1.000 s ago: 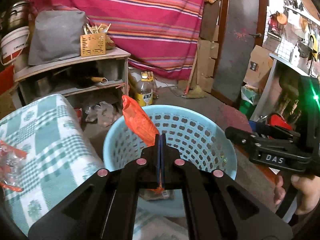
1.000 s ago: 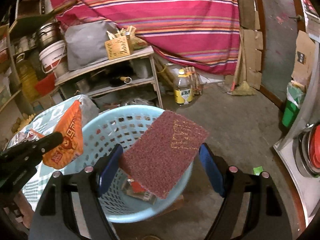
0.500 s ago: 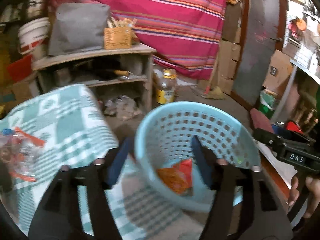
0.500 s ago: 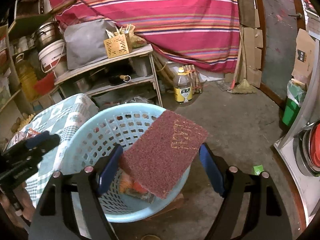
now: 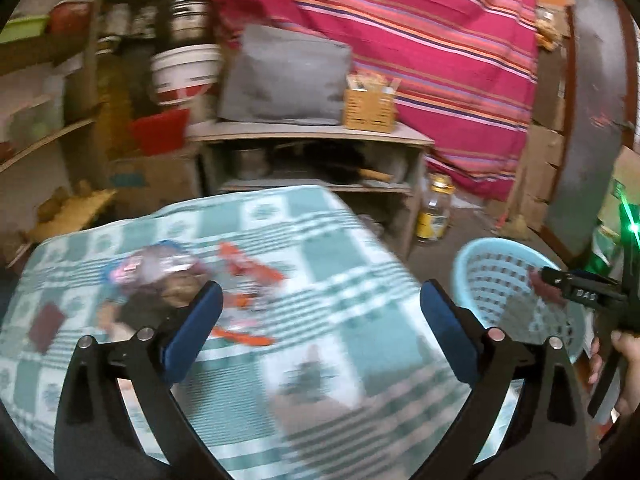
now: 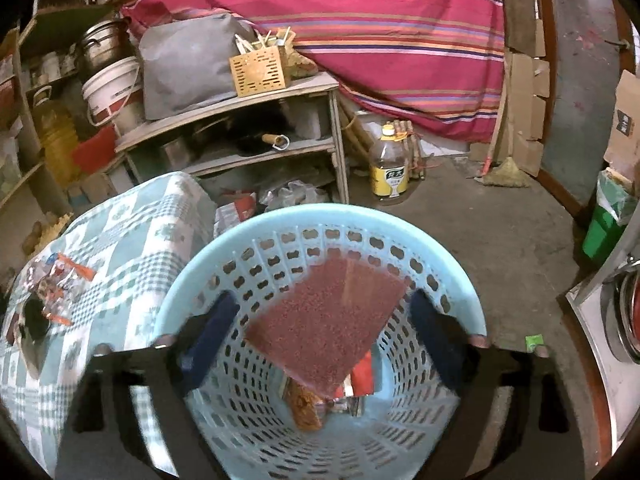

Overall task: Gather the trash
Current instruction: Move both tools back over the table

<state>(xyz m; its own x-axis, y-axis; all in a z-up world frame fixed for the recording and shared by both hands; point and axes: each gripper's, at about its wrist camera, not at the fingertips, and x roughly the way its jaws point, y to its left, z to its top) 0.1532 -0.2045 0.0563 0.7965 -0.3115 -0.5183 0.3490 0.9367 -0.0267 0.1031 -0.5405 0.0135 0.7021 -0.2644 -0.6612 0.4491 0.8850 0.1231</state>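
Coarse maroon pad (image 6: 326, 322) dropped from right claw (image 6: 320, 328) into perforated basket (image 6: 256, 236)

A striped red cloth (image 6: 360, 20) hung across the back, at twelve o'clock. Below it, at eleven, a wooden shelf unit (image 6: 248, 100) carried a grey bag (image 6: 188, 64) and a slotted yellow box (image 6: 260, 70), touching side by side. A white bucket (image 6: 112, 88) stood at ten. An oil bottle (image 6: 389, 168) sat on the floor just right of the shelf, at one. A green bin (image 6: 606, 228) stood at three.
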